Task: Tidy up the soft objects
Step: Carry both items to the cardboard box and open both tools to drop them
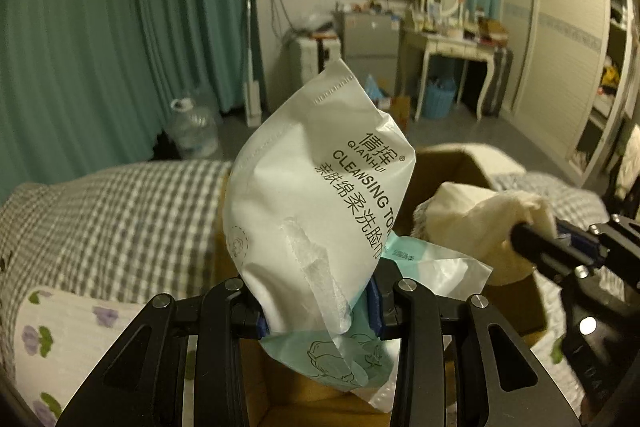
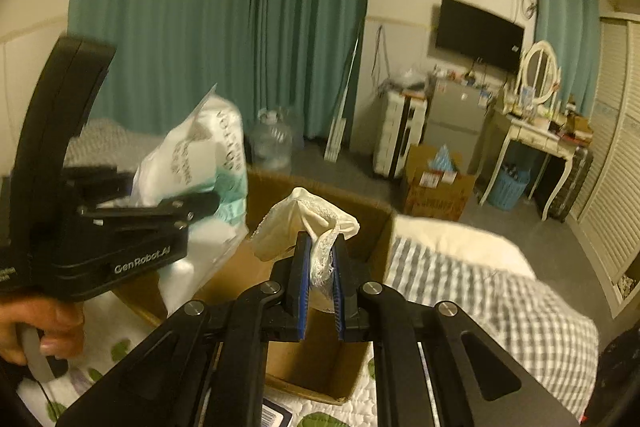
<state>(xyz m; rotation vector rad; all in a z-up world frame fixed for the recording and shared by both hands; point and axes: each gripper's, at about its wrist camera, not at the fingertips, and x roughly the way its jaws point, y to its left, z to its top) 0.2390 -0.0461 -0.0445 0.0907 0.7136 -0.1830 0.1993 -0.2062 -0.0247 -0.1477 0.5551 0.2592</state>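
My left gripper [image 1: 320,307] is shut on a white and teal pack of cleansing towels [image 1: 320,195] and holds it up above an open cardboard box [image 1: 448,167]. The pack also shows at the left in the right wrist view [image 2: 208,155], with the left gripper [image 2: 208,205] around it. My right gripper [image 2: 320,247] is shut on a cream lace-trimmed cloth [image 2: 308,223], held over the box [image 2: 320,355]. In the left wrist view the cloth [image 1: 480,215] and the right gripper [image 1: 536,239] sit at the right.
The box sits on a bed with a grey checked cover [image 1: 120,219] and a floral quilt [image 1: 72,339]. A pillow [image 2: 452,239] lies right of the box. Teal curtains, a water jug [image 1: 192,127], a dressing table [image 1: 456,47] and a wardrobe stand beyond.
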